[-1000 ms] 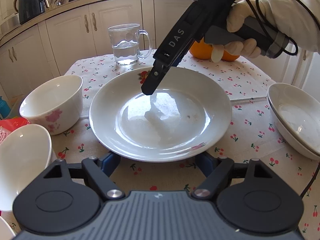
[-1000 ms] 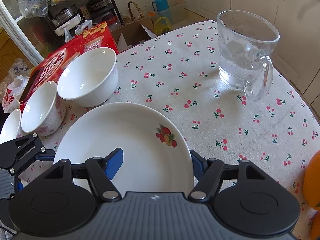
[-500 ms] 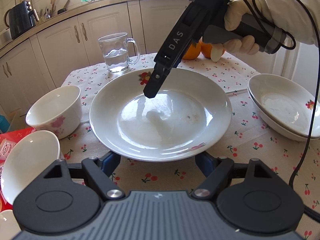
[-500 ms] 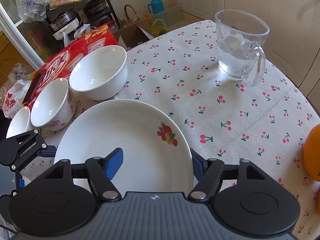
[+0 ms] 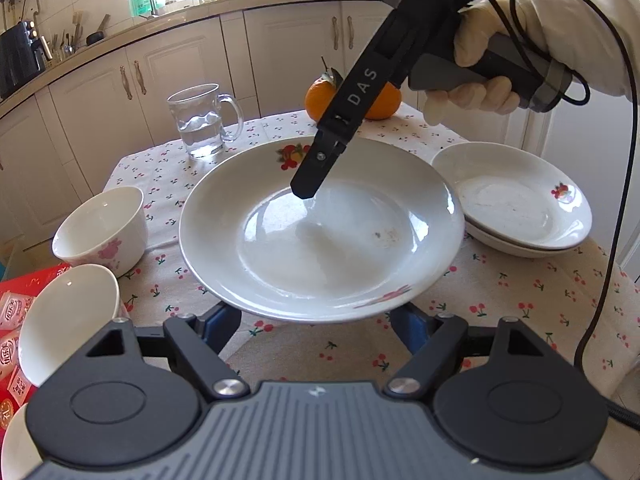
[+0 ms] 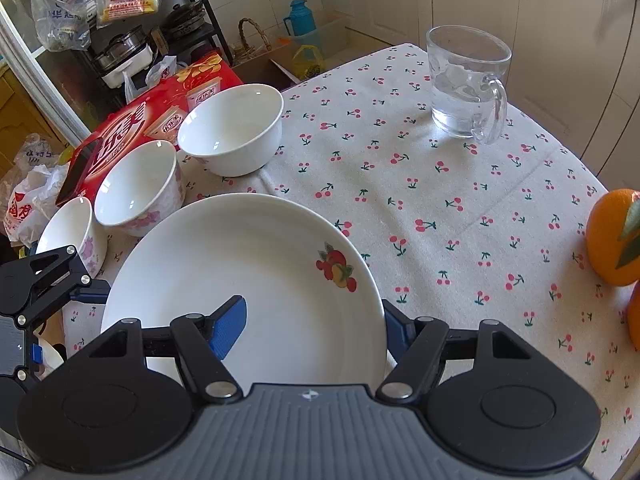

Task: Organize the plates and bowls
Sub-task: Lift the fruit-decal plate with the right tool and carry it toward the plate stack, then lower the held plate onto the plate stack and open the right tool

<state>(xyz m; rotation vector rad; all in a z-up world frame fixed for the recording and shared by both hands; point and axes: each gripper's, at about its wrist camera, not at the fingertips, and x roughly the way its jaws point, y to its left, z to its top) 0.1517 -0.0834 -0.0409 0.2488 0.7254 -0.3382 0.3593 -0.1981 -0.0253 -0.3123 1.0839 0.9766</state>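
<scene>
A large white plate (image 5: 320, 248) with a fruit print hangs above the cherry tablecloth. My right gripper (image 6: 312, 320) is shut on its rim, with the blue pad (image 6: 228, 328) inside the dish and the other finger under the edge. In the left wrist view that upper finger (image 5: 316, 164) reaches down onto the plate's far side from a gloved hand (image 5: 472, 92). My left gripper (image 5: 316, 322) stands open, both fingers spread beneath the near rim, tips hidden. Two stacked plates (image 5: 516, 204) lie to the right. Three bowls (image 6: 232, 128), (image 6: 136, 188), (image 6: 68, 232) stand to the left.
A glass mug of water (image 5: 200, 120) stands at the table's far side, with oranges (image 5: 320, 96) behind the plate. A red carton (image 6: 132, 124) lies under the bowls at the table's left edge. Kitchen cabinets surround the table. A black cable (image 5: 612, 240) hangs at the right.
The plate has kept its place between both grippers while the table slid left and sank. The stacked plates have come fully into the left wrist view; the bowls and mug have receded.
</scene>
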